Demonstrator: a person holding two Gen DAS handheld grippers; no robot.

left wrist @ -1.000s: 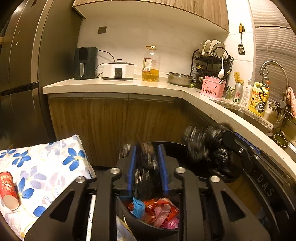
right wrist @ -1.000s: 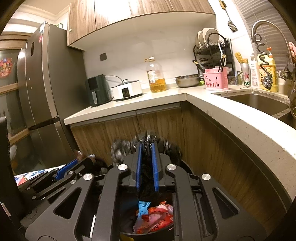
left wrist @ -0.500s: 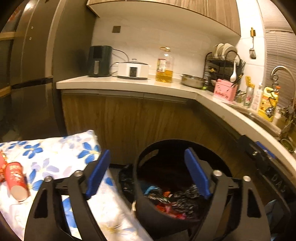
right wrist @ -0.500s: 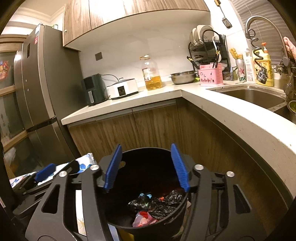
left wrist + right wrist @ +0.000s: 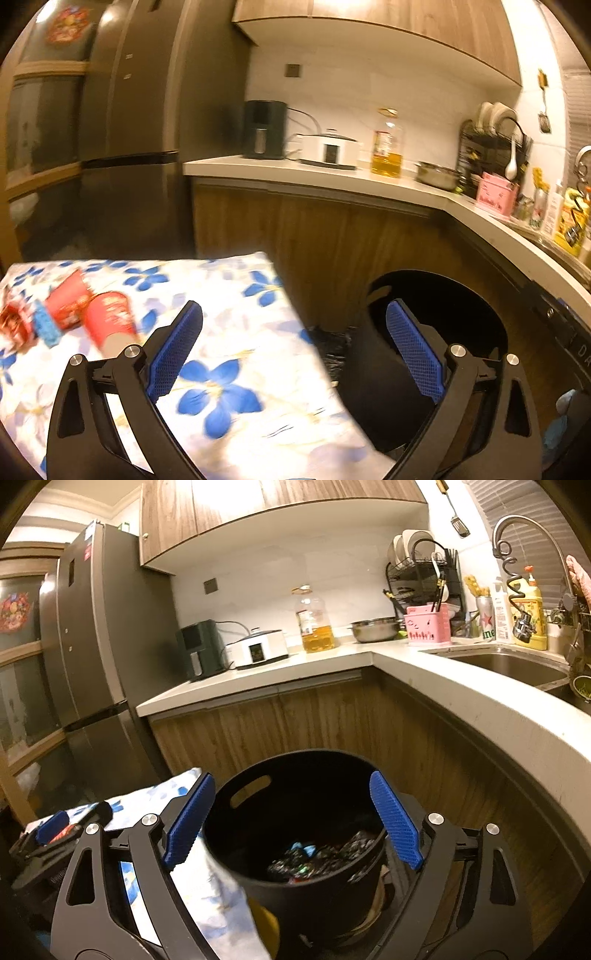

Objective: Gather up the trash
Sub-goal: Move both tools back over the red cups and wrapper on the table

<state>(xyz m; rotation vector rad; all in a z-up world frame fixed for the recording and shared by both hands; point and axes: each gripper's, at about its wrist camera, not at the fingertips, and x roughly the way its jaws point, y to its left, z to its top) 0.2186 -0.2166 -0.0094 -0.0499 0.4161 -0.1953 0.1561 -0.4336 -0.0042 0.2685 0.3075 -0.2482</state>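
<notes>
Gaping empty, both hand-held grippers: left (image 5: 293, 354) over red cups (image 5: 109, 321), right (image 5: 291, 818) over bin trash (image 5: 314, 860).

A grey fridge (image 5: 92, 657) is standing at the left end of the tabletop (image 5: 280, 675). On the tabletop, left to right, are sitting a dark air fryer (image 5: 201, 651), a white cooker (image 5: 260, 648), an oil bottle (image 5: 314, 622) and a steel bowl (image 5: 375, 629). A dish rack (image 5: 421, 576) is holding plates behind a pink caddy (image 5: 428, 627). A yellow detergent bottle (image 5: 530, 613) is standing by the sink (image 5: 509, 666), under the faucet (image 5: 528, 535).
</notes>
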